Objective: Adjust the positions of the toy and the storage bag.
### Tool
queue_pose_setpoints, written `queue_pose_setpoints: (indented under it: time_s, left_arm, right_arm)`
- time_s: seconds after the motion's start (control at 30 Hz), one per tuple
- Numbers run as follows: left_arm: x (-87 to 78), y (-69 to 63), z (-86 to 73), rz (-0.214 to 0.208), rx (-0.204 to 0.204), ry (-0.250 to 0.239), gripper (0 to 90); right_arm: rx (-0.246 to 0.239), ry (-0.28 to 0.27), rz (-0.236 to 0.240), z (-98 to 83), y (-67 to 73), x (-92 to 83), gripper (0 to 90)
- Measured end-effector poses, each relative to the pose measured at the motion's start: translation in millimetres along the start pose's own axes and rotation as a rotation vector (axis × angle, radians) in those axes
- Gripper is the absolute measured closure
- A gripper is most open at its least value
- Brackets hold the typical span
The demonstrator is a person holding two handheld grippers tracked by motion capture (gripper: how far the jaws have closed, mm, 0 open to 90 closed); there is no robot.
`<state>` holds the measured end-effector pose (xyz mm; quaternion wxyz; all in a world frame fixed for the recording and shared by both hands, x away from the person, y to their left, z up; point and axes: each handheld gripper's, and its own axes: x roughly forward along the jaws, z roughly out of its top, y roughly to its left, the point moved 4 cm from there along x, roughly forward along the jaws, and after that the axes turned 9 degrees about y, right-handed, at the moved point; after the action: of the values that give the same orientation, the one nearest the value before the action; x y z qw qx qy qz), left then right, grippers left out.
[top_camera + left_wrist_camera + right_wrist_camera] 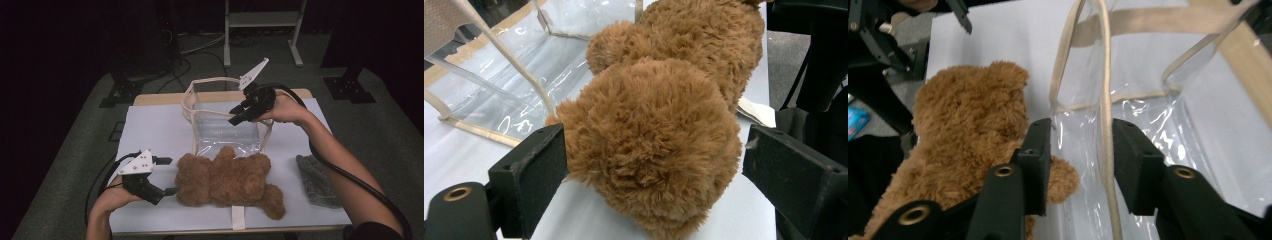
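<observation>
White sheeting covers the tabletop (pixel 160 130), where a clear plastic tote bag (pixel 225 127) stands open behind a brown teddy bear (pixel 227 182) lying crosswise, long axis left to right. Its head points toward the left claw (pixel 167 175), spread wide around it, not yet closed. The right claw (pixel 1080 150) straddles the bag's beige rim strap (pixel 1105 115), jaws parted. A grey knit cloth (pixel 316 180) lies at right.

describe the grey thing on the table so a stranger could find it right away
Start at the white table top and go to its near right corner, right of the brown teddy bear. The grey knitted cloth lies flat there, the one dull, small, woolly item, beside the person's right forearm.
</observation>
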<state>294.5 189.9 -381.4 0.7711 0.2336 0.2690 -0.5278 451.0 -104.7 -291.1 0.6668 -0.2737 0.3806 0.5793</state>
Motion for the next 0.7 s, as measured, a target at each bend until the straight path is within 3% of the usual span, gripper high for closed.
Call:
queue_pose_setpoints:
  time_s: [0.27,0.43,0.7]
  left_arm:
    - [0.2,-1.2,-1.5,0.001,-0.004,0.0,9.7]
    - [-1.1,-1.9,-1.5,0.005,-0.004,-0.002,9.7]
    - [-2.3,-2.4,-1.5,0.008,-0.003,-0.006,9.7]
  right_arm:
    - [-0.013,-0.022,-0.041,1.8,8.6,-16.0,54.0]
    - [-0.025,-0.035,-0.035,1.6,17.5,-20.1,53.0]
    - [-0.078,-0.051,-0.005,1.2,51.2,-16.3,49.1]
